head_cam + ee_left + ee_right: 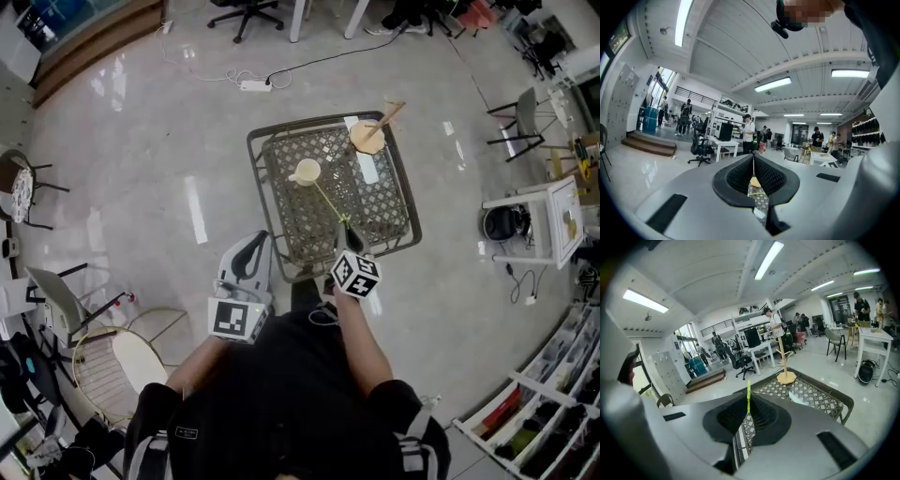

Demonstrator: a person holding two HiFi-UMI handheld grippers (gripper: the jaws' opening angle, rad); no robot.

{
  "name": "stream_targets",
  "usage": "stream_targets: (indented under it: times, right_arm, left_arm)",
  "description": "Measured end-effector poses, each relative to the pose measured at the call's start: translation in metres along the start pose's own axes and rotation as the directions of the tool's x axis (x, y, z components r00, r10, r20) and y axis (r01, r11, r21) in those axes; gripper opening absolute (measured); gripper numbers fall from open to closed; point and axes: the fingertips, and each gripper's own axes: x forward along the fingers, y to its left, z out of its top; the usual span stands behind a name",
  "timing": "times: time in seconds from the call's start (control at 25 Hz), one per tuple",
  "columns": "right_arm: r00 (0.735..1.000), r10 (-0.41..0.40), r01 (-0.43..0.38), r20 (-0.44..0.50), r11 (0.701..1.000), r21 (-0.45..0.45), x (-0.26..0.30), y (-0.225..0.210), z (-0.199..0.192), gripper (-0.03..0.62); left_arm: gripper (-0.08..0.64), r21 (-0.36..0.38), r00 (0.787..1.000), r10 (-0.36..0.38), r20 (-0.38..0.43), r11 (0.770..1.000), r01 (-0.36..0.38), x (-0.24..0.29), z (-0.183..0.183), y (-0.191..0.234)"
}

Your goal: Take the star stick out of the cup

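A cream cup stands on the wicker table. A thin yellow-green stick slants from the cup's mouth toward me; its star end is hidden. My right gripper is shut on the stick's near end, over the table's front part. In the right gripper view the stick rises from between the closed pads of the right gripper. My left gripper hangs off the table's front left corner, shut on nothing. In its own view the left gripper has its pads touching.
A wooden stand with a round base sits at the table's back right, also the wooden stand in the right gripper view. A white card lies near it. A wicker chair is at my left, shelves at my right.
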Motion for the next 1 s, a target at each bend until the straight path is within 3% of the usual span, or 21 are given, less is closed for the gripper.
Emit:
stream_targets:
  times: [0.32,0.6,1.0]
  right_arm:
    - [0.989,-0.016,0.022,0.148,0.999,-0.036,-0.09,0.037,0.023,0.021]
    - [0.966,0.033,-0.023,0.256,0.999,-0.042,-0.156,0.051,0.048,0.021]
    - [0.952,0.093,-0.074,0.291,0.994,-0.076,-0.199,0.045,0.055,0.021]
  left_arm:
    - [0.021,0.027,0.996,-0.08,0.04,0.997,0.079,-0.031,0.012,-0.004]
    - [0.021,0.013,0.995,-0.076,0.07,0.997,0.075,-0.041,0.025,-0.026]
    - [0.021,0.043,0.994,-0.06,0.089,0.997,0.056,-0.046,0.027,-0.068]
